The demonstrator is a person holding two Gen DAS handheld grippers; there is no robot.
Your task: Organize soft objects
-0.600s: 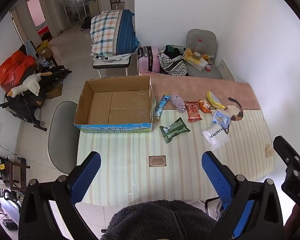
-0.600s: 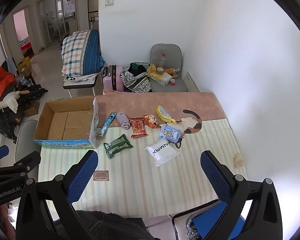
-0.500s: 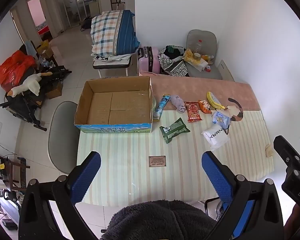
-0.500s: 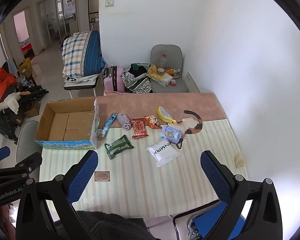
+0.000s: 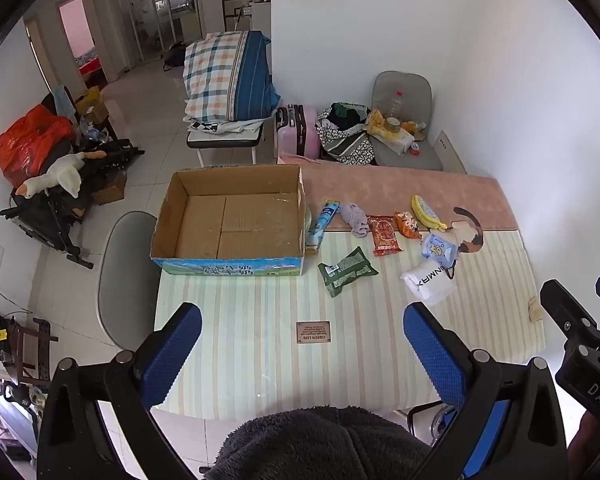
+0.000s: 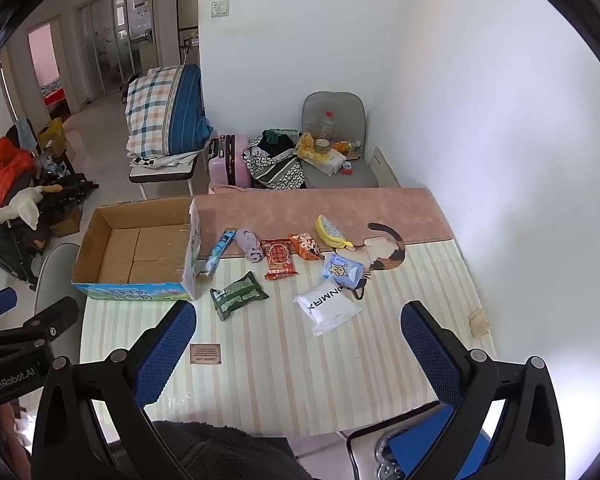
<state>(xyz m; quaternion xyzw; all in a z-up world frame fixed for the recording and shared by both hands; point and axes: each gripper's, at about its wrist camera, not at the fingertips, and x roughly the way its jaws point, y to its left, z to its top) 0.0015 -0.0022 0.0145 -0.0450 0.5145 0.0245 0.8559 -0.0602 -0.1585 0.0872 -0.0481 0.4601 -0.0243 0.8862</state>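
Two hand-held grippers hang above the near edge of the desk (image 5: 260, 360), both pointing forward and down at it. The left hand-held gripper (image 5: 302, 344) has its blue pads spread wide with nothing between them; the right hand-held gripper (image 6: 298, 340) is likewise wide apart and holds nothing. A dark fuzzy garment (image 5: 320, 444) sits just below the fingers in both views. Between the left pads lies one small brown label (image 5: 313, 332), flat on the striped cloth.

Farther out, eight soft items lie spread across the desk, none touched: one green packet (image 5: 346, 270), one white pouch (image 5: 430, 280), one light-blue pack (image 5: 439, 247), one red snack bag (image 5: 385, 234), one orange snack bag (image 5: 407, 225), one yellow banana-shaped pouch (image 5: 424, 211), one lilac cloth (image 5: 354, 219) and one blue tube (image 5: 322, 226), the tube just beside the box wall. One open cardboard box (image 5: 228, 268) stands at the desk's left, nothing inside. Nothing stands between the grippers and the items. Beyond the desk stand a grey chair (image 5: 404, 88) piled with clutter and a pink suitcase (image 5: 300, 132).
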